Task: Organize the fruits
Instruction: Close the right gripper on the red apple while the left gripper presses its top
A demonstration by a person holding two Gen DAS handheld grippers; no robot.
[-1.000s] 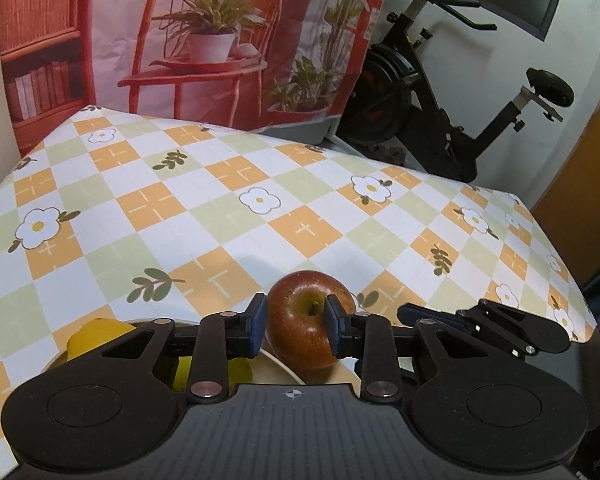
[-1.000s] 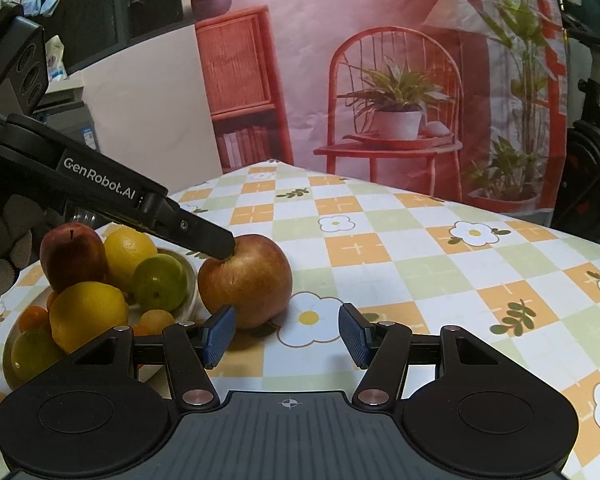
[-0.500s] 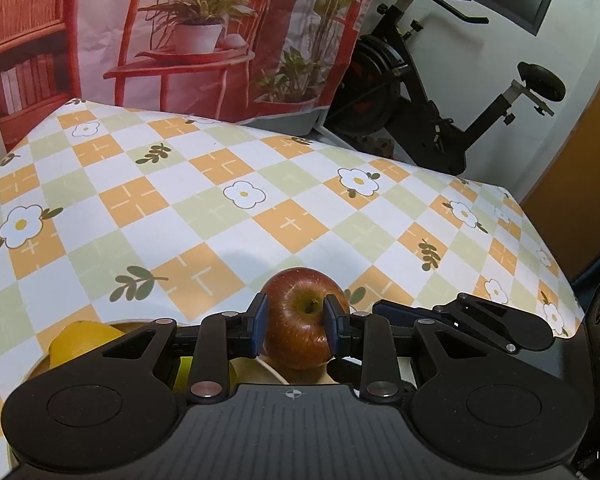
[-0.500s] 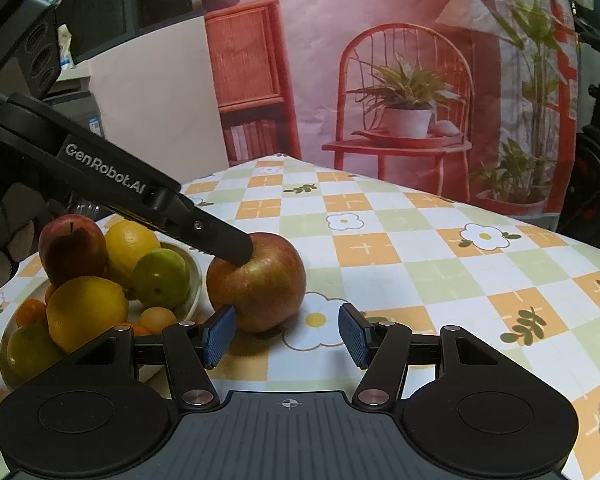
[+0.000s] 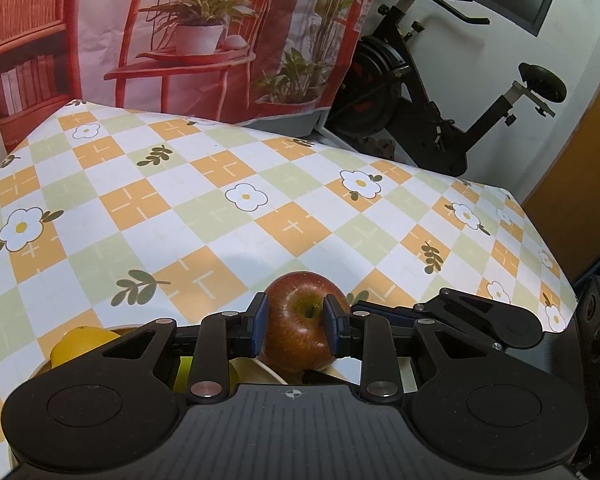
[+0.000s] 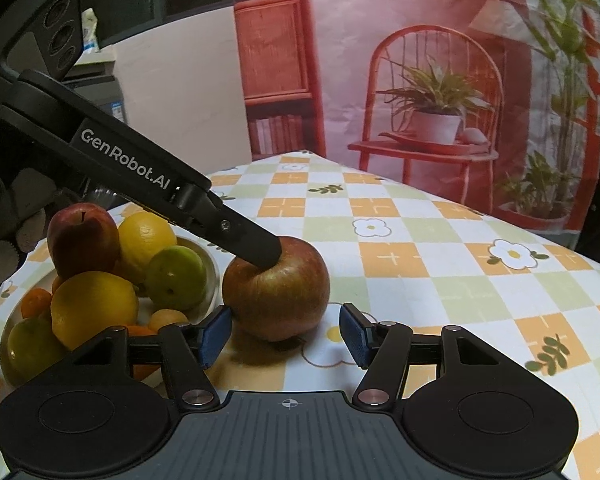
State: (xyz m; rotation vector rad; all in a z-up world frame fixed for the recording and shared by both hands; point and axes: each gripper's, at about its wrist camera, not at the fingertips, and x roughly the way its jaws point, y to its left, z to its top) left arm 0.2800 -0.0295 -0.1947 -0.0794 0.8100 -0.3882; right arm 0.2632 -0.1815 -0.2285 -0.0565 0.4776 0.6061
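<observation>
A large red apple (image 5: 300,320) is pinched between the blue pads of my left gripper (image 5: 295,328), which is shut on it near the stem hollow. In the right wrist view the same apple (image 6: 276,296) stands on the tablecloth beside a fruit bowl (image 6: 211,270), with the left gripper (image 6: 266,254) coming down on its top from the upper left. My right gripper (image 6: 285,336) is open just in front of the apple, its pads apart on either side of the apple's base and not touching it.
The bowl holds another red apple (image 6: 82,236), two yellow citrus fruits (image 6: 94,308), green fruits (image 6: 176,272) and small oranges (image 6: 36,302). The checked flowered tablecloth (image 6: 440,280) stretches right and back. An exercise bike (image 5: 440,92) stands beyond the table's far edge.
The right gripper has crept slightly closer to the apple and rolled a little. The left gripper keeps its grip on the apple in the same place.
</observation>
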